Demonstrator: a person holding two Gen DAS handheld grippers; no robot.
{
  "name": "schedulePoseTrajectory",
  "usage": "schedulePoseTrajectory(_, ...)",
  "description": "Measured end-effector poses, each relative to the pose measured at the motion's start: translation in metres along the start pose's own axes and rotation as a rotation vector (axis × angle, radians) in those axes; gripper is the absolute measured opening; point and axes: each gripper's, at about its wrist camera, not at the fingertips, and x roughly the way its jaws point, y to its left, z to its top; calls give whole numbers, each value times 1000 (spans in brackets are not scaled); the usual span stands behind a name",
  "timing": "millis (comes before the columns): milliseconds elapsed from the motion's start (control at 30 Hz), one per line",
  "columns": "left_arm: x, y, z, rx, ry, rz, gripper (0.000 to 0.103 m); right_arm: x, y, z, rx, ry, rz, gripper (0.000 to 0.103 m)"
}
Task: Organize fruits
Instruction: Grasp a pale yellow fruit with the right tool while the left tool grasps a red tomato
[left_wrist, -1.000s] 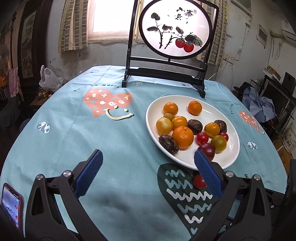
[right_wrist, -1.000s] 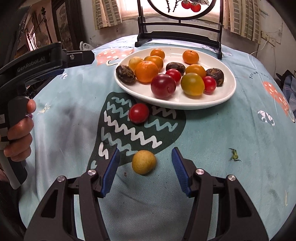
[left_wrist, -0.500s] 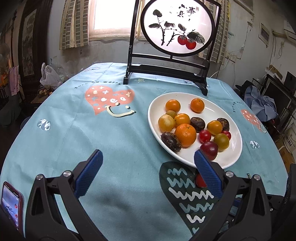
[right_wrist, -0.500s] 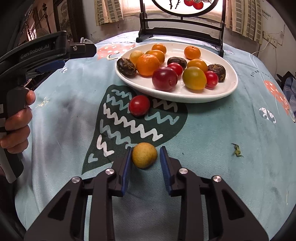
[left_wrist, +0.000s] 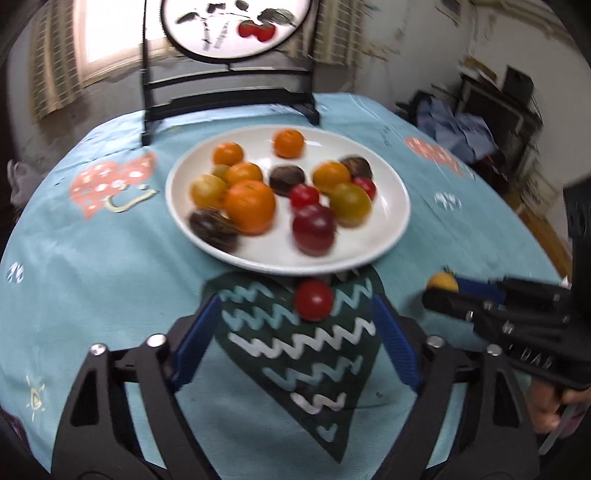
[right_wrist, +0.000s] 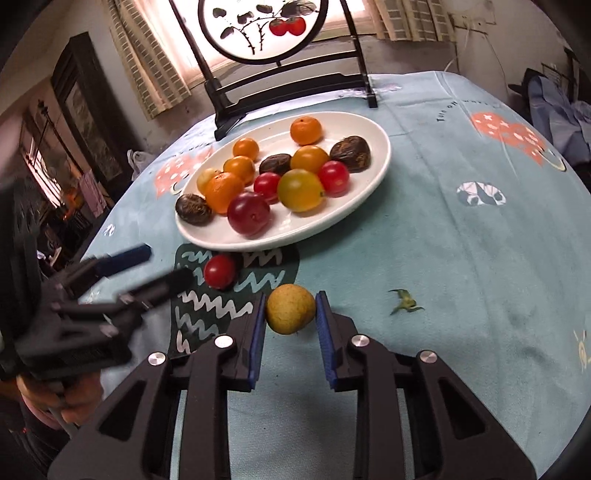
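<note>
A white plate (left_wrist: 391, 229) (right_wrist: 369, 192) holds several oranges, tomatoes, plums and dark fruits. A red tomato (left_wrist: 313, 300) (right_wrist: 219, 271) lies on the cloth just in front of the plate. My left gripper (left_wrist: 297, 323) is open, its blue pads either side of the tomato and a little short of it. My right gripper (right_wrist: 290, 314) is shut on a yellow fruit (right_wrist: 290, 308) and holds it above the cloth; the fruit also shows in the left wrist view (left_wrist: 442, 282).
A framed round painting on a black stand (right_wrist: 295, 85) stands behind the plate. A small green stem (right_wrist: 404, 304) lies on the teal tablecloth (right_wrist: 461, 258) to the right. The table edge curves close on the right.
My right gripper has closed on the yellow fruit and lifted it. My left gripper has swung right and forward so the red tomato lies between its open fingers.
</note>
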Motion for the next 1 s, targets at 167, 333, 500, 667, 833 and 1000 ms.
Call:
schedulePoseTrajectory(167, 16, -7, -1, 2, 33, -27, 68, -3, 4, -1, -20, -1, 6, 27)
schedulePoseTrajectory(333, 29, -11, 3, -14, 36, -39, 59, -2, 3, -1, -17, 3, 8, 27)
schedulePoseTrajectory(500, 44, -14, 1, -8, 71, -15, 46, -3, 2, 0, -8, -2, 12, 27)
schedulePoseTrajectory(667, 44, -16, -1, 7, 61, 16, 39, -3, 2, 0, -12, 1, 6, 27)
schedulePoseTrajectory(833, 40, -16, -4, 22, 52, 42, 28, -2, 2, 0, -12, -4, 4, 27)
schedulePoseTrajectory(1000, 34, -17, -7, 11, 52, 32, 28, 0, 3, -1, -29, -4, -3, 27)
